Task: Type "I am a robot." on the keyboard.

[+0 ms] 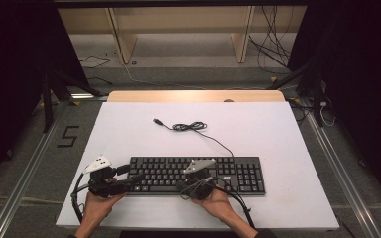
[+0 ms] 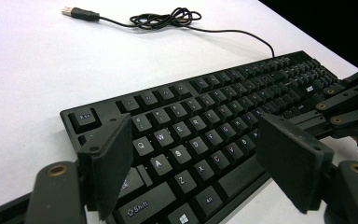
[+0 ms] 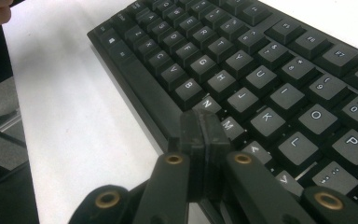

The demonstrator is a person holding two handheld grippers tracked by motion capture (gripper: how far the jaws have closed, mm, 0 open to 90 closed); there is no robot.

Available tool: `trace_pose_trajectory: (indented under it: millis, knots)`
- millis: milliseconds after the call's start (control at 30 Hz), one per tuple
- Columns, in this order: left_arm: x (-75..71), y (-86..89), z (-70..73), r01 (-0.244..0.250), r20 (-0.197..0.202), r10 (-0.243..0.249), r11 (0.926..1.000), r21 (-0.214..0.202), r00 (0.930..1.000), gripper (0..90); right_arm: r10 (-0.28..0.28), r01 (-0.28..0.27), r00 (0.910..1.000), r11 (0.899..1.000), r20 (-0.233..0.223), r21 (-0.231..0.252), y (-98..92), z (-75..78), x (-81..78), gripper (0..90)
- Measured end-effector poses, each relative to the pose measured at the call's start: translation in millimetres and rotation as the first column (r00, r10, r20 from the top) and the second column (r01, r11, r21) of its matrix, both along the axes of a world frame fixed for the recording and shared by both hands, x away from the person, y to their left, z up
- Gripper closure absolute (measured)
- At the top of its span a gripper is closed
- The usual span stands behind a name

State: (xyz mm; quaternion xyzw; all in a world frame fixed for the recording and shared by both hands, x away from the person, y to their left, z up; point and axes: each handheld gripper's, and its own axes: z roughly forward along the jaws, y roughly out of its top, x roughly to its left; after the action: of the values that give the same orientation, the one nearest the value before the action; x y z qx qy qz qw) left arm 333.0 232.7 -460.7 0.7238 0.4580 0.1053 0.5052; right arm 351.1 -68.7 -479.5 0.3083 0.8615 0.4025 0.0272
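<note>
The black keyboard [image 1: 198,174] lies flat on the white table [image 1: 129,134], toward the near edge, its cable [image 1: 194,127] curled up farther back and the plug [image 1: 157,121] loose on the tabletop. The left gripper [image 1: 129,174] hovers over the keyboard's left end, jaws wide apart above the letter keys, nothing between them. The right gripper [image 3: 203,123] sits at the keyboard's near edge around the middle, jaws pressed together pad to pad, tips down by the N and M keys. A hand [image 1: 98,208] backs each gripper from the near side.
</note>
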Motion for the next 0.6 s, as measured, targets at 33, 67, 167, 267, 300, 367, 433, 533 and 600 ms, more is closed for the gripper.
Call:
trace_pose_trajectory:
  millis: [33, 67, 167, 267, 300, 367, 433, 533, 600]
  knots:
    - [0.0, -0.1, 0.0, 0.000, 0.000, 0.000, 1.0000, 0.000, 1.0000, 27.1, 0.000, 0.000, 1.0000, 1.000, 0.001, -0.001, 0.1, 0.0, 0.1, 90.0]
    - [0.0, -0.1, 0.0, 0.000, 0.000, 0.000, 1.0000, 0.000, 1.0000, 27.2, -0.001, 0.001, 1.0000, 1.000, 0.000, 0.000, 0.2, -0.2, 0.1, 90.0]
    - [0.0, -0.4, -0.1, 0.000, -0.001, 0.000, 1.0000, -0.001, 1.0000, 27.1, -0.002, 0.002, 1.0000, 1.000, -0.005, -0.016, 1.2, -1.9, -0.1, 90.0]
    - [0.0, -0.7, -0.2, 0.001, -0.002, -0.001, 1.0000, 0.000, 1.0000, 27.1, 0.002, -0.002, 1.0000, 1.000, 0.007, -0.013, 3.1, -4.1, -2.4, 90.0]
    - [0.0, -0.8, -0.2, 0.001, -0.002, -0.001, 1.0000, 0.001, 1.0000, 27.1, 0.002, -0.002, 1.0000, 1.000, 0.007, -0.013, 3.1, -4.1, -2.4, 90.0]
    - [0.1, -0.7, -0.2, 0.001, -0.002, -0.001, 1.0000, 0.001, 1.0000, 27.1, -0.002, 0.002, 1.0000, 1.000, 0.004, -0.014, 3.2, -4.0, -2.5, 90.0]
    - [0.0, -0.6, -0.2, 0.001, -0.001, -0.001, 1.0000, 0.002, 1.0000, 27.1, -0.004, 0.004, 1.0000, 1.000, -0.004, -0.010, 2.9, -3.6, -2.0, 90.0]
    - [0.3, -0.2, -0.1, 0.000, -0.001, 0.000, 1.0000, 0.002, 1.0000, 27.1, -0.004, 0.004, 1.0000, 1.000, -0.005, 0.002, 1.7, -2.5, -1.7, 90.0]
    - [0.4, 0.1, -0.2, -0.001, 0.000, 0.001, 1.0000, 0.002, 1.0000, 27.1, -0.012, 0.012, 0.9999, 1.000, -0.004, 0.022, -0.4, -0.1, -1.3, 89.9]
